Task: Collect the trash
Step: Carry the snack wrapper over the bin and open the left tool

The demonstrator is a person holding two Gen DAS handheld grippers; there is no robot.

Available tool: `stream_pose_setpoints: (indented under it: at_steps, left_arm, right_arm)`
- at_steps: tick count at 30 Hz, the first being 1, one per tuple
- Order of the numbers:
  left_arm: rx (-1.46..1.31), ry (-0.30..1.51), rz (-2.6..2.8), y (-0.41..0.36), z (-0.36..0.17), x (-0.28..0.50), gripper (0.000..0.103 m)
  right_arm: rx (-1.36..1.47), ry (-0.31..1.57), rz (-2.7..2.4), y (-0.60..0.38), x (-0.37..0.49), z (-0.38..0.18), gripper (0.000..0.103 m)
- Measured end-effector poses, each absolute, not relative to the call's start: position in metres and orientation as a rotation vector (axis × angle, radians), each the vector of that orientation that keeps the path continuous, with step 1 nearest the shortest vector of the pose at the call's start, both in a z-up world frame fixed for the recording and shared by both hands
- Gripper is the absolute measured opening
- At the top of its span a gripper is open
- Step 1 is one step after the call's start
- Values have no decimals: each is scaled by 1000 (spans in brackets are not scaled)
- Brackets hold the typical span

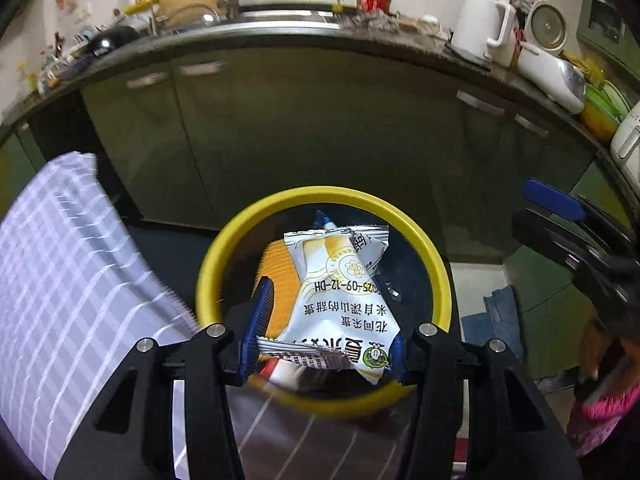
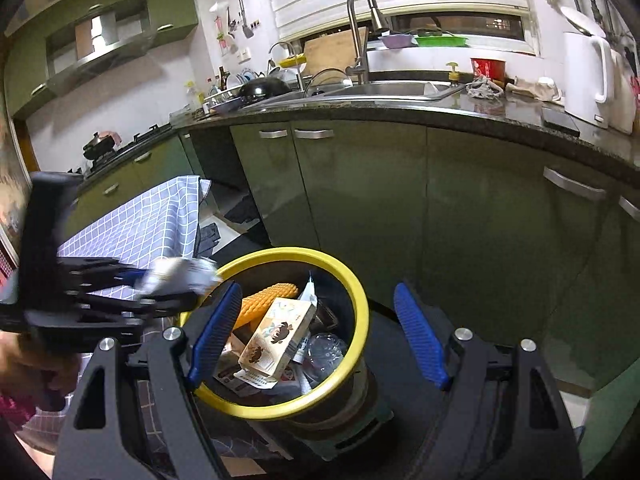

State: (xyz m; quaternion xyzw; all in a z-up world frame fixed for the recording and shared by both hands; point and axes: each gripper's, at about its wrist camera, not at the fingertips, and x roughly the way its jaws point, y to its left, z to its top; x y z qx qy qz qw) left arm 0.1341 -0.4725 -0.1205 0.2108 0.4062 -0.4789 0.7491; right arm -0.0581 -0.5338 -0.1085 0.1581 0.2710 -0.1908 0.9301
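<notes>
My left gripper (image 1: 326,332) is shut on a white snack wrapper (image 1: 336,308) with printed text, held just above a yellow-rimmed trash bin (image 1: 320,194). An orange corn cob (image 1: 276,276) lies in the bin below the wrapper. In the right wrist view the bin (image 2: 304,252) also holds a corn cob (image 2: 266,304), a small printed carton (image 2: 276,332) and a clear plastic bottle (image 2: 324,350). My right gripper (image 2: 318,334) stands open over the bin with nothing between its blue pads. The left gripper (image 2: 100,280) comes in from the left, blurred, with the wrapper (image 2: 180,276) at the bin's rim.
A table under a grey checked cloth (image 2: 140,228) stands left of the bin. Green cabinet doors (image 2: 360,200) and a dark counter with a sink (image 2: 384,90) and a white kettle (image 2: 588,76) lie behind. A hand in a pink sleeve (image 1: 600,412) is at the right.
</notes>
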Motion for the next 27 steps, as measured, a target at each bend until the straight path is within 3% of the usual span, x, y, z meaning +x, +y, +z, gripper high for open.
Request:
stream_pose_setpoints:
  at_steps: [6, 10, 15, 21, 27]
  left_arm:
    - [504, 928, -1007, -512, -149, 145, 50]
    - [526, 941, -967, -524, -163, 148, 82]
    - [486, 973, -944, -513, -162, 144, 84]
    - [382, 859, -870, -442, -122, 129, 91]
    - [258, 659, -614, -315, -61, 95, 98]
  right_arm:
    - [330, 541, -407, -537, -66, -106, 74]
    - [335, 538, -403, -537, -66, -105, 76]
    - [325, 529, -383, -529, -65, -99, 76]
    - [306, 512, -357, -517, -64, -90, 79]
    - [284, 510, -303, -498, -61, -83, 81]
